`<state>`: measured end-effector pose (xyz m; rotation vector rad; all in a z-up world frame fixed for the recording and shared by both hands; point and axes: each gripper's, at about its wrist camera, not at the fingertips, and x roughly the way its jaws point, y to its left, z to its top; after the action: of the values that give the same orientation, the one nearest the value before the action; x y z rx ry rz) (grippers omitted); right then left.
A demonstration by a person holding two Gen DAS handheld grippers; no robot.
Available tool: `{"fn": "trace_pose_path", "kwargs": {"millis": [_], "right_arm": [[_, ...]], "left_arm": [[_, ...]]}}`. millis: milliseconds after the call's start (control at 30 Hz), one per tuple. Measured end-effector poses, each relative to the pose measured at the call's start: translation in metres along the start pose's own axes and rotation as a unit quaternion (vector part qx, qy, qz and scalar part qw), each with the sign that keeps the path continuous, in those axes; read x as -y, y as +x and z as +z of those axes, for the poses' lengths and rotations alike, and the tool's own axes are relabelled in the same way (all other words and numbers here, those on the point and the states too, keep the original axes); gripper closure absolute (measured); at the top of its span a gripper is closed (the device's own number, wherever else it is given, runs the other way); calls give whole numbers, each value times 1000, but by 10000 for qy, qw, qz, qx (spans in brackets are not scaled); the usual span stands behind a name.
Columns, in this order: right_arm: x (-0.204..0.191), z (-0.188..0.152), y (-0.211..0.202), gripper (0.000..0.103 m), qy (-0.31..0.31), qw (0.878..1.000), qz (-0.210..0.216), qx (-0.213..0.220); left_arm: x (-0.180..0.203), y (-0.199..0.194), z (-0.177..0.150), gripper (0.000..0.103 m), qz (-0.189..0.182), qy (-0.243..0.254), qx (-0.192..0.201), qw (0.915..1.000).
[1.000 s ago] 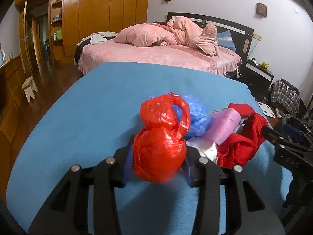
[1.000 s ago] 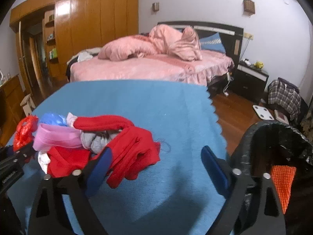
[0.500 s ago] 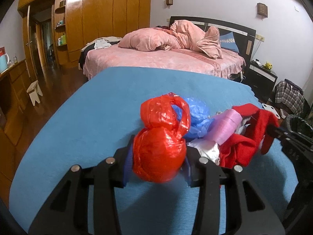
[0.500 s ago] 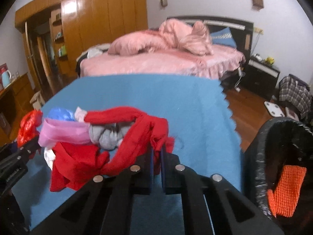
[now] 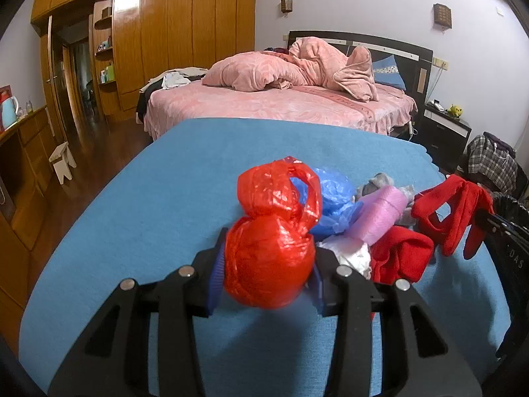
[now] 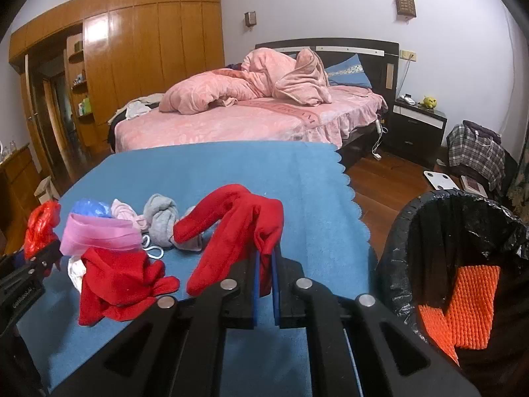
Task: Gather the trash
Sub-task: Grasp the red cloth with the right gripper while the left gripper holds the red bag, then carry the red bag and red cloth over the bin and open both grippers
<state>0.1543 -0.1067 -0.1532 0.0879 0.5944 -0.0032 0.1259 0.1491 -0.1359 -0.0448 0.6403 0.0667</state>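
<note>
The red plastic bag [image 5: 269,258], knotted, sits clamped between the left hand-held gripper [image 5: 264,281] pads above the blue tabletop [image 5: 165,198]. Right of the bag, the right hand-held gripper [image 6: 264,274] is nearly closed, pinching a red cloth [image 6: 238,228] that has risen off the clothes pile [image 6: 115,241] since a second ago. Only the right view shows the black-lined bin [image 6: 463,264] with an orange knit piece [image 6: 463,307] inside. Gripper lettering is unreadable.

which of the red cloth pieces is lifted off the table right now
The red glove pinched in the right gripper hangs clear; the other red cloth lies crumpled on the blue tablecloth.
</note>
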Motion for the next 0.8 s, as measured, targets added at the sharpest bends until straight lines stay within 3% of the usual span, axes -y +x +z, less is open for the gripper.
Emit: {"fn": "trace_pose_path", "kwargs": {"millis": [400,800], "right_arm": [[21,22,-34,97,278,9988,232,340],[38,28,-55,97,323,9982,329,388]], "left_arm": [[1,-19,7,63,-27,-85,316,9995],[37,-41,26,63,-404,182,542,9975]]}}
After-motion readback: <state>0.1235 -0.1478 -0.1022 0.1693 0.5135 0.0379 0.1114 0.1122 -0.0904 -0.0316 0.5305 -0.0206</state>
